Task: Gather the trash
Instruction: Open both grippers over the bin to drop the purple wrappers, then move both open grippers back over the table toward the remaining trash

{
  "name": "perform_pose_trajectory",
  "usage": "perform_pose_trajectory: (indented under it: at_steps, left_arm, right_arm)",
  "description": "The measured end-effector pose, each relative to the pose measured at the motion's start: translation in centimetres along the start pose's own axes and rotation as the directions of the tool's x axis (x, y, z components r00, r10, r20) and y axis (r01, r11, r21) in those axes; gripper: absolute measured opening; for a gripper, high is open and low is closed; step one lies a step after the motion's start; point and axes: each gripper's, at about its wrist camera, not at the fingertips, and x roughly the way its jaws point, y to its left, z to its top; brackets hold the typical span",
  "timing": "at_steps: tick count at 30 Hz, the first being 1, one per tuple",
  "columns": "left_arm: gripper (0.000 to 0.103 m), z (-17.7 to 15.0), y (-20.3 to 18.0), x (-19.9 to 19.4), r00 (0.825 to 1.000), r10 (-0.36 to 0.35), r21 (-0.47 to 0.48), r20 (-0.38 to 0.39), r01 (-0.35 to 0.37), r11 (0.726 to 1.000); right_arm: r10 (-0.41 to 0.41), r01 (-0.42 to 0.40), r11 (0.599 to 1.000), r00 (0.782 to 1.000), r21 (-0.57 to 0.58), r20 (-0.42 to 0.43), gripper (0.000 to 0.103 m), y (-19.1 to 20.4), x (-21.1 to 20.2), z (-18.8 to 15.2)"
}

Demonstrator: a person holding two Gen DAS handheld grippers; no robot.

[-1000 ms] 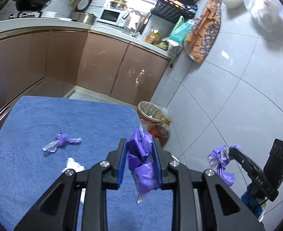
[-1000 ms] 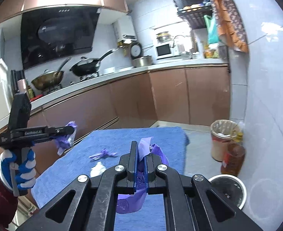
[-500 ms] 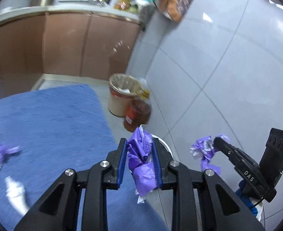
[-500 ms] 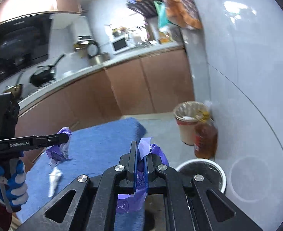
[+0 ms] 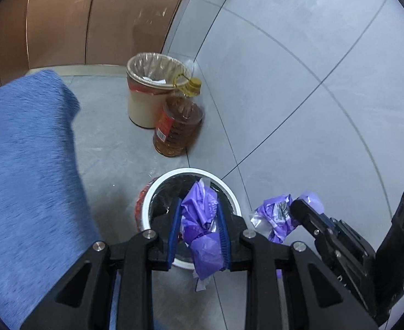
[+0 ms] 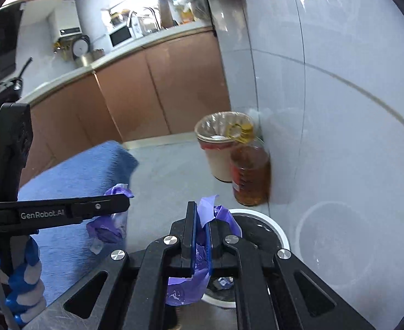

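My left gripper (image 5: 199, 214) is shut on a crumpled purple wrapper (image 5: 200, 233) and holds it over a white-rimmed trash bin (image 5: 158, 189) with a black liner on the floor. My right gripper (image 6: 200, 220) is shut on another purple wrapper (image 6: 218, 214), above the same bin (image 6: 270, 225). In the left wrist view the right gripper (image 5: 292, 209) with its wrapper (image 5: 273, 217) is just right of the bin. In the right wrist view the left gripper (image 6: 125, 199) with its wrapper (image 6: 108, 228) is off to the left.
A blue cloth-covered table (image 5: 23, 165) lies to the left. A beige lined bin (image 5: 149, 93) and an oil bottle (image 5: 177, 123) stand by the tiled wall (image 5: 312, 82). Brown cabinets (image 6: 147, 90) and a cluttered counter are behind.
Both grippers have swung right off the table and down, each still holding its wrapper, and are now over the white-rimmed bin. The trash left on the table is out of view.
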Motion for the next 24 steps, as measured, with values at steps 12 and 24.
perform_pose_trajectory:
  at_steps: [12, 24]
  left_arm:
    - [0.042, 0.6, -0.2, 5.7, 0.998, -0.025, -0.021, -0.052, 0.024, 0.999]
    - [0.042, -1.3, -0.9, -1.4, 0.996, 0.046, 0.055, 0.077, -0.050, 0.997]
  right_arm:
    - [-0.101, 0.103, 0.994, 0.994, 0.033, -0.047, 0.029, -3.2, 3.7, -0.9]
    - [-0.089, 0.089, 0.994, 0.996, 0.057, 0.004, 0.040, -1.7, 0.1, -0.5]
